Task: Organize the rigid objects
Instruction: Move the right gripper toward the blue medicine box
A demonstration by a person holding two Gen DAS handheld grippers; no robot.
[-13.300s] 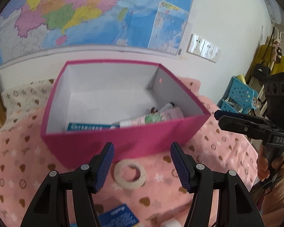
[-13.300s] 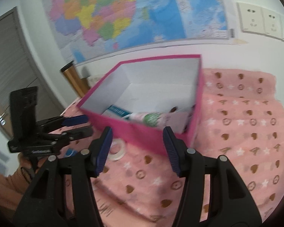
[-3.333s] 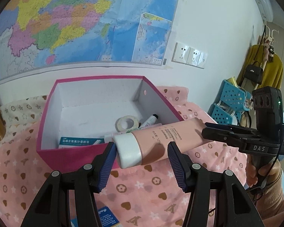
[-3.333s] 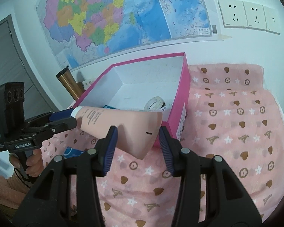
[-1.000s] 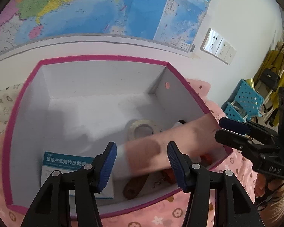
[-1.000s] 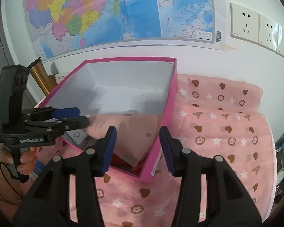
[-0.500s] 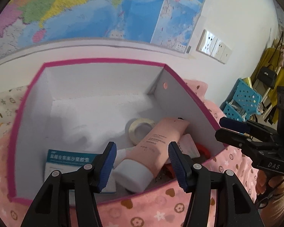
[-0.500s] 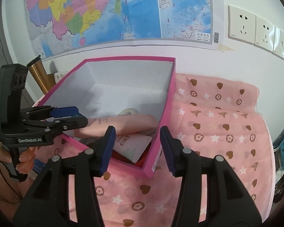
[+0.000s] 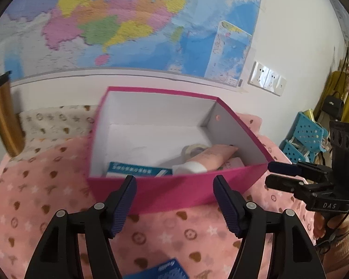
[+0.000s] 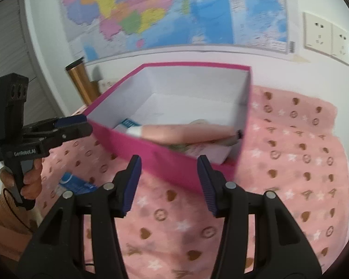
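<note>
Inside box (image 9: 174, 193), right side: tube (image 9: 211, 157) lies loose. Left gripper (image 9: 174, 200), right gripper (image 10: 168, 176) both spread, empty. Risk: careless reach for blue packet (image 10: 75, 184) near front edge nudges box.

1. Left gripper (image 9: 174, 200): black plastic arms, two fingers (image 9: 124, 205) faced with ribbed dark-blue pads, silver screw heads at the pivots.
2. Its body carries white "GenRobot.AI" lettering and a three-hole black block on top.
3. Right gripper (image 10: 168, 186): same black build and blue pads; marked "DAS".
4. Hands (image 10: 29, 180): bare skin, tan knitted sleeves, thin black cable at the wrist.
</note>
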